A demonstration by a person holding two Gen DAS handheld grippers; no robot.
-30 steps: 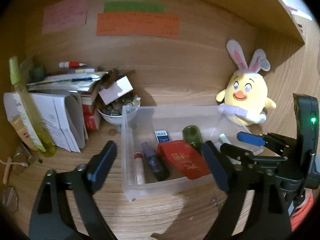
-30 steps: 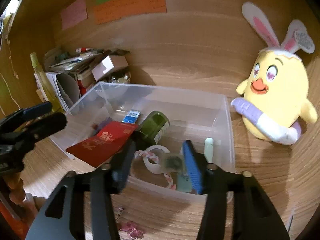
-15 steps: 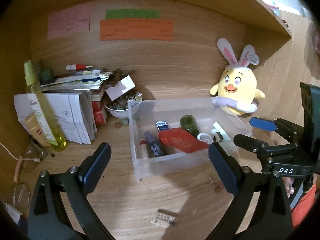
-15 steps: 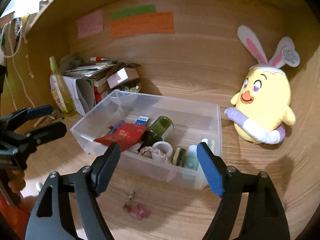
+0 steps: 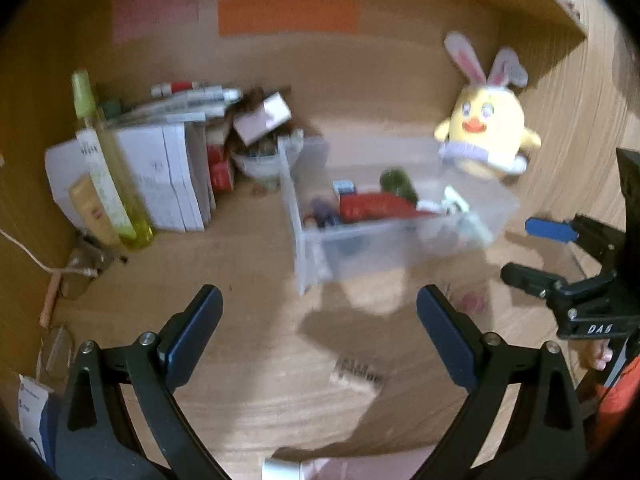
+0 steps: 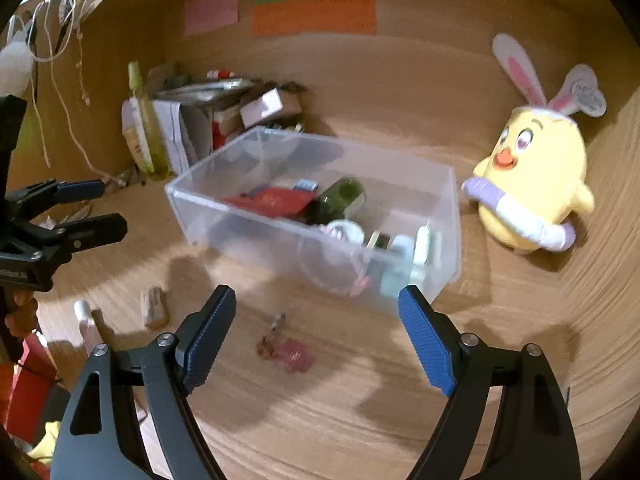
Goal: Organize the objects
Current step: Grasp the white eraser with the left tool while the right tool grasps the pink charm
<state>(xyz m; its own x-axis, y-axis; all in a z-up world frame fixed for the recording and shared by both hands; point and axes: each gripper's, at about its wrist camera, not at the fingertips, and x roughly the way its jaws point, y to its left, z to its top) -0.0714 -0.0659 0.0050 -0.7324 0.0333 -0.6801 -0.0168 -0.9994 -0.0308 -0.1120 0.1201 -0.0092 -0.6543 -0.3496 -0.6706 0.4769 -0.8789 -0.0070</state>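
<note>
At the back left corner of the wooden desk, a tall yellow spray bottle stands upright against a stack of papers and books, with markers lying on top and a small bowl just beside the stack. Nearer the front, the left gripper hangs above bare wood with its fingers spread wide and nothing between them; a small printed tag lies flat on the desk below it. Toward the middle, a clear plastic bin sits near the back wall, holding a red packet, a dark green bottle, a roll of tape and other small items too blurred to name. In front of the bin, a small pink trinket lies loose on the desk. The right gripper hovers over it, apart from it, its jaws having just been opening and now wide with nothing between them. At the back right, a yellow plush chick with rabbit ears stands upright just beside the bin. Pink, green and orange paper notes are stuck to the back wall above.
</note>
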